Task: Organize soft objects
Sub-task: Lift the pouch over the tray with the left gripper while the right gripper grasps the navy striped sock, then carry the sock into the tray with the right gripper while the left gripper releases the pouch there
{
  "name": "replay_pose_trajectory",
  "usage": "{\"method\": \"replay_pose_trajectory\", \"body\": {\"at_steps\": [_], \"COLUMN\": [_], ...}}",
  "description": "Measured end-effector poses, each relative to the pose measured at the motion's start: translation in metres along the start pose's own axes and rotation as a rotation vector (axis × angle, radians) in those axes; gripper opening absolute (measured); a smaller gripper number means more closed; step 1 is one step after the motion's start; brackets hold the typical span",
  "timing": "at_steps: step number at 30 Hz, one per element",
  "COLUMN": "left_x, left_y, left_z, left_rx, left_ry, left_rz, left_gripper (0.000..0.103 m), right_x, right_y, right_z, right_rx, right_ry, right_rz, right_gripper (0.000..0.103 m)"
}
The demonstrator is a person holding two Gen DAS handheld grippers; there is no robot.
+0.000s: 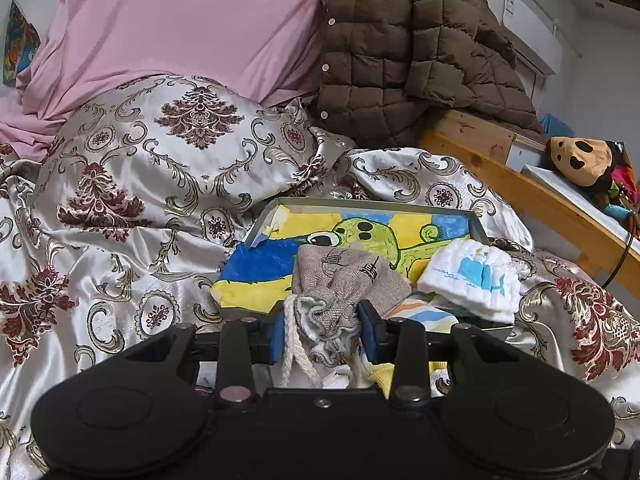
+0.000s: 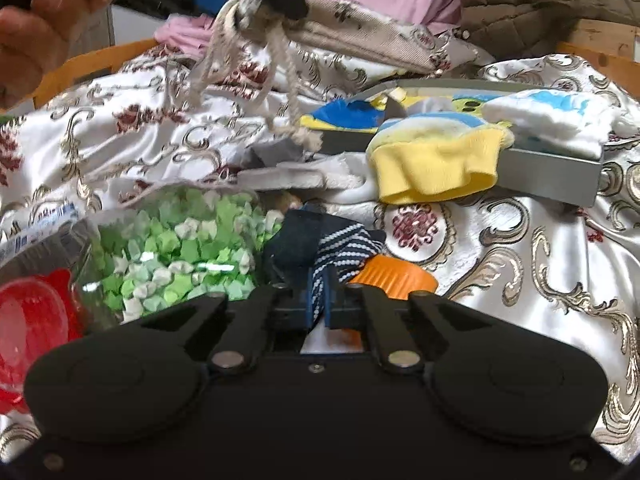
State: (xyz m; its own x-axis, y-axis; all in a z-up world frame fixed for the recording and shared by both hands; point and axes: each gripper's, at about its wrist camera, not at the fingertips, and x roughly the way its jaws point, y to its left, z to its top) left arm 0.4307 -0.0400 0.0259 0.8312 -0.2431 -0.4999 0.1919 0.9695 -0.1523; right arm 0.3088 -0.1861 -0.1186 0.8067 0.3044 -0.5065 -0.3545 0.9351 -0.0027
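Linen drawstring pouch (image 1: 336, 280) clamped at gathered neck by left gripper (image 1: 324, 332), held above grey tray (image 1: 480, 232) for drop-in. Right gripper (image 2: 320, 300) pinches striped navy sock (image 2: 340, 244), next for sorting.

A bed (image 1: 100, 280) covered in a glossy cream bedspread (image 2: 540, 260) with maroon and gold scrollwork carries everything. On it rest a matching pillow (image 1: 168, 140), a pink sheet (image 1: 180, 20) bunched behind, a grey tray (image 2: 552, 182), a clear jar of green paper stars (image 2: 176, 256), a red lid (image 2: 28, 312), an orange object (image 2: 394, 276) and a grey cloth (image 2: 280, 168)
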Motion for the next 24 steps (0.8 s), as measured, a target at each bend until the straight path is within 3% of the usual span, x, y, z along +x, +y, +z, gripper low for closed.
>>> {"method": "replay_pose_trajectory", "body": {"at_steps": [24], "left_x": [-0.004], "left_y": [0.001], "left_z": [0.0], "left_rx": [0.0], "left_ry": [-0.006], "left_rz": [0.005], "left_gripper": [0.039], "right_x": [-0.028], "right_y": [-0.015], "right_z": [0.025], "right_rx": [0.026], "right_ry": [-0.172], "right_rz": [-0.065], "right_gripper": [0.0]}}
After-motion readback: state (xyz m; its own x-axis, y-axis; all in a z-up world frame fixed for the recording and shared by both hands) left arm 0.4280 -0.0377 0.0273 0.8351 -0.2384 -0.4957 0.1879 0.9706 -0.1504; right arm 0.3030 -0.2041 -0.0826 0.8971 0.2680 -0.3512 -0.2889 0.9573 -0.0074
